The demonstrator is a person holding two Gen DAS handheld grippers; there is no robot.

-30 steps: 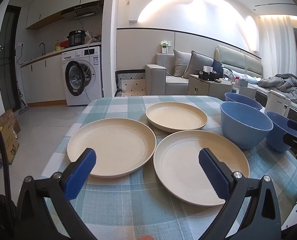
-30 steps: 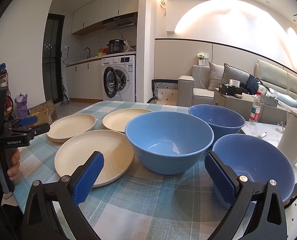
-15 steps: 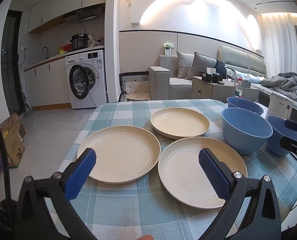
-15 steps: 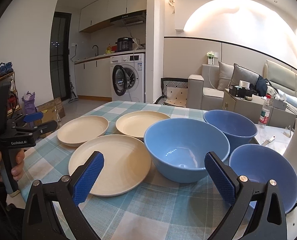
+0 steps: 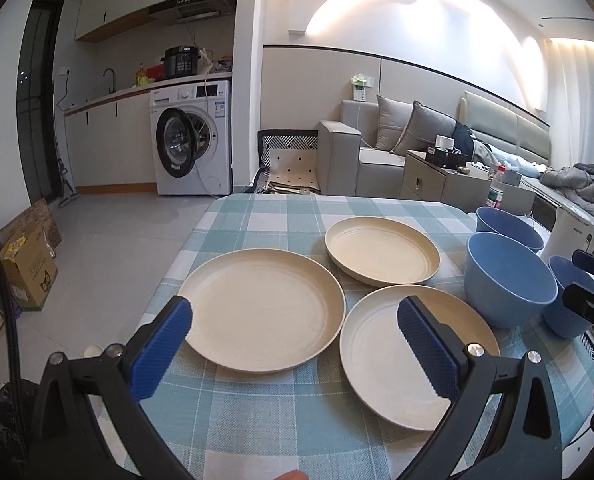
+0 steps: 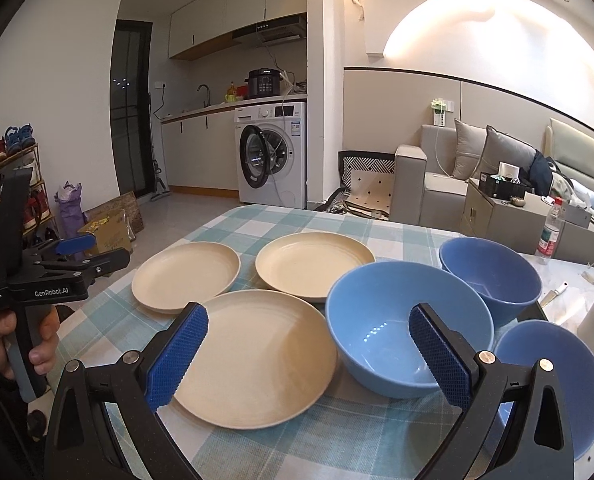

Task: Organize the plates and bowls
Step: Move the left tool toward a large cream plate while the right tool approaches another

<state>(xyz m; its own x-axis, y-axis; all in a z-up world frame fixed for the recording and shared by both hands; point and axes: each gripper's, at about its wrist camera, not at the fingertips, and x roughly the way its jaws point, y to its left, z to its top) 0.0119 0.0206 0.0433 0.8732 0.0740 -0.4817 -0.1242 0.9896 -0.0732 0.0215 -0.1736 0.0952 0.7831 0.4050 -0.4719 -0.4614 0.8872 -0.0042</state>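
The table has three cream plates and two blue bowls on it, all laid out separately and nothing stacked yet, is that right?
Not quite: there are three blue bowls, not two. The right wrist view shows a middle bowl, a far bowl and a near bowl. The rest holds: three cream plates, nothing stacked.

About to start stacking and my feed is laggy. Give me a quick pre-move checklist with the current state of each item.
1. Left gripper open and holding nothing: ok.
2. Right gripper open and holding nothing: ok.
3. Three cream plates lie flat and bare: ok.
4. Three blue bowls upright with nothing inside: ok.
5. Near plate clear of the big bowl: not ok, the two look touching.
6. White kettle clear of the bowls: cannot tell.
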